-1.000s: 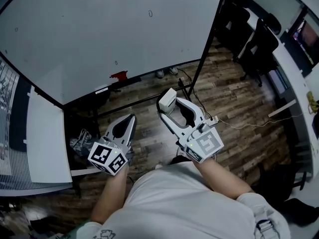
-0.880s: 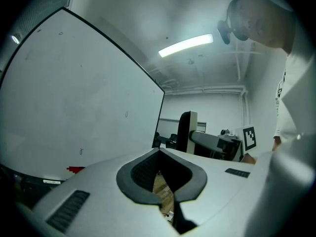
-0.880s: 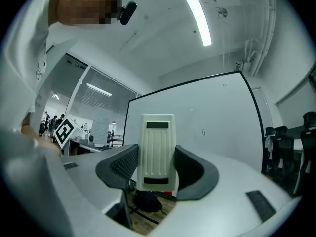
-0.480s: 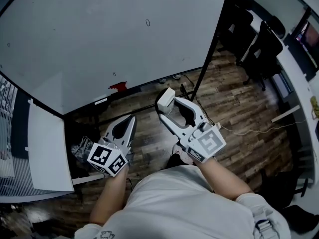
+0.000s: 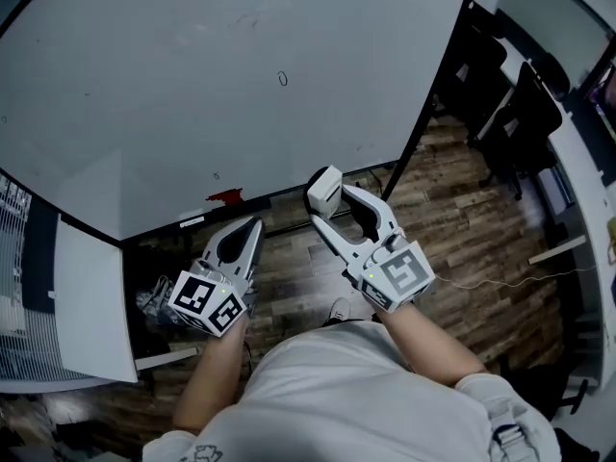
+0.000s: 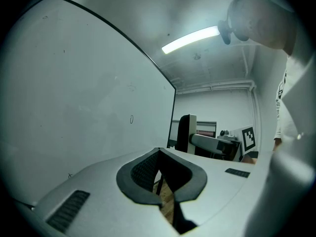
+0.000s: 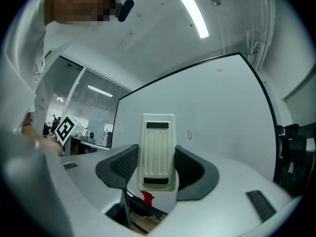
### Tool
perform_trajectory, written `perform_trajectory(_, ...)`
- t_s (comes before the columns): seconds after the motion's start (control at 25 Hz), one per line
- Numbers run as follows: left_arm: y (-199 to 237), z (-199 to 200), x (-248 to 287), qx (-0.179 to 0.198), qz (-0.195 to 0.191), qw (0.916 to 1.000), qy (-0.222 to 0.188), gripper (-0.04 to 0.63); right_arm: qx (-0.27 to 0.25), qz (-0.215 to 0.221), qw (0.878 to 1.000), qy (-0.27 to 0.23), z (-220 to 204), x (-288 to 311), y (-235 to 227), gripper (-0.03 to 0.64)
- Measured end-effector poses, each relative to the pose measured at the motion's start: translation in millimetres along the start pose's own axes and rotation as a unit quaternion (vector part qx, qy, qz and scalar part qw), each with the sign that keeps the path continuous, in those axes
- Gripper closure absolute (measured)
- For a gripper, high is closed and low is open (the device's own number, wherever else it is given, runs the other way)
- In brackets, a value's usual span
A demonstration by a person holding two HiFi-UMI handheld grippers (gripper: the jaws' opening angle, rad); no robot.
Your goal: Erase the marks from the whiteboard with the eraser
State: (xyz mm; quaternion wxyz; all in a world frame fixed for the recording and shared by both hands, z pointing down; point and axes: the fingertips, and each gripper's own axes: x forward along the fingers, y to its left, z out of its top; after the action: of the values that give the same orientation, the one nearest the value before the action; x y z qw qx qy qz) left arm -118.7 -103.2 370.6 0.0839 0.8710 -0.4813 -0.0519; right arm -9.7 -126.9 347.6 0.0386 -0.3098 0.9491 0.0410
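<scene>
The whiteboard [image 5: 192,75] fills the upper left of the head view. It carries a small oval mark [image 5: 282,79] and a fainter small mark [image 5: 216,175] lower down. My right gripper [image 5: 332,202] is shut on a white eraser [image 5: 323,191], held just below the board's bottom edge. In the right gripper view the eraser [image 7: 158,151] stands upright between the jaws, with the oval mark [image 7: 189,135] beyond it. My left gripper [image 5: 252,231] is shut and holds nothing; its jaws meet in the left gripper view, where the oval mark [image 6: 131,119] shows on the board [image 6: 74,98].
A red object [image 5: 225,197] sits at the board's bottom rail. The board's black stand leg [image 5: 423,123] runs down the right side. Black office chairs [image 5: 510,104] stand at the right on the wood floor [image 5: 462,239]. A white panel [image 5: 87,296] leans at the left.
Both grippers have risen slightly toward the board's lower edge, and the view has shifted so the board fills more of the frame. The eraser stays gripped.
</scene>
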Motion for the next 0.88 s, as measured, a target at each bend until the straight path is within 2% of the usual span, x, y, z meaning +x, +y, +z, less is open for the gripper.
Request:
perform_trajectory(0.24,13.6,16.9,56.6,0.012,0.015,0.9998,-0.011,0.589,-0.009,0.030,0.999,-0.022,14.5,23.9,-48.5,0.376)
perform_trajectory(0.36,14.7,16.1,75.7,0.020,0.016,0.9996,-0.011,0.589,-0.037,0.044,0.998,-0.024,16.6,26.9,-62.6,0.376)
perform_trajectory(0.6,24.2,21.4,117.8,0.025,0.021,0.9994,-0.012,0.589,-0.061,0.047,0.997,-0.023,20.5,40.7,-105.5,0.376)
perform_trajectory(0.88,32.1,28.1,141.9,0.024,0.010,0.9996,-0.012,0.589,-0.074,0.038,0.996,-0.016,21.7,61.0,-125.1,0.376)
